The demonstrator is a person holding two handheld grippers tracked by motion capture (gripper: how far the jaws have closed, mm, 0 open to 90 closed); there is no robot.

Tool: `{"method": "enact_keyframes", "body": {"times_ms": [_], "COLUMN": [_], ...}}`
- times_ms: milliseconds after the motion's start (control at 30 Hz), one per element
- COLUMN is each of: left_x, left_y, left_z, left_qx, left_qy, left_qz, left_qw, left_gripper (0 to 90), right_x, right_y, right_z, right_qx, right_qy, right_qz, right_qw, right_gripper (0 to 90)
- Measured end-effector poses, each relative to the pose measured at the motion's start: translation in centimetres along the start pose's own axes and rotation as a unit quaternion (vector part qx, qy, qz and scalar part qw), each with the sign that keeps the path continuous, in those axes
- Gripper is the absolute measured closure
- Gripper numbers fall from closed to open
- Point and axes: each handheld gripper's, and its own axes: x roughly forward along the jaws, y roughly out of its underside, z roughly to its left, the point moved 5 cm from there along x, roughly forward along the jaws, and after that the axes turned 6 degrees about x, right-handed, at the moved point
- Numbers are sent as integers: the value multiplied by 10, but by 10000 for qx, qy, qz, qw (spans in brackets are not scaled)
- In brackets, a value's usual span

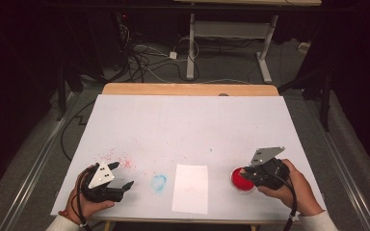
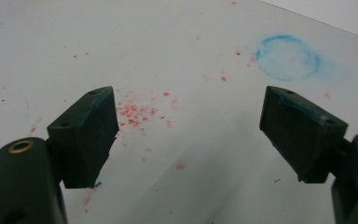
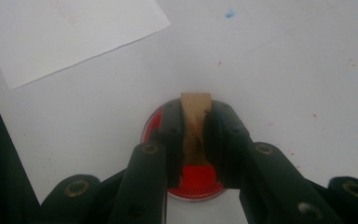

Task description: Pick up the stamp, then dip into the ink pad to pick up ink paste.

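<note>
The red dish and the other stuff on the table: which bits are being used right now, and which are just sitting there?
In use:
right gripper, shut on a wooden stamp
red ink pad under it

Just sitting:
white paper sheet
blue ring smudge
red specks
left gripper, open

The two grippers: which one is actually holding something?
The right gripper. Its jaws are shut on a tan wooden stamp over the red ink pad. The left gripper hangs open above red specks, holding nothing.
</note>
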Motion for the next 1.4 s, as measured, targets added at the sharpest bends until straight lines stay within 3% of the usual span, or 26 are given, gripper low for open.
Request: {"method": "enact_keyframes", "body": {"times_ms": [233, 333, 600, 867, 1400], "left_x": [0, 0, 2, 2, 1], "left_y": [-1, -2, -2, -5, -6], "left_z": [-2, -2, -1, -4, -6], "left_qx": [22, 24, 14, 167, 210], "left_qy": [5, -13, -3, -8, -50], "left_qz": [11, 12, 41, 29, 74], "left_qw": [10000, 10000, 10000, 9999, 9997], "left_gripper": [184, 184, 194, 194, 194], "right_x": [13, 22, 26, 28, 28], "right_y": [11, 19, 23, 24, 25], "right_z": [-1, -4, -7, -6, -3], "right_qx": [10, 117, 271, 255, 230], "right_qy": [101, -19, -195, -97, 16], "right_qz": [332, 369, 255, 208, 184], "right_qw": [9994, 9992, 9991, 9994, 9996], "right_gripper": [761, 761, 762, 763, 763]}}
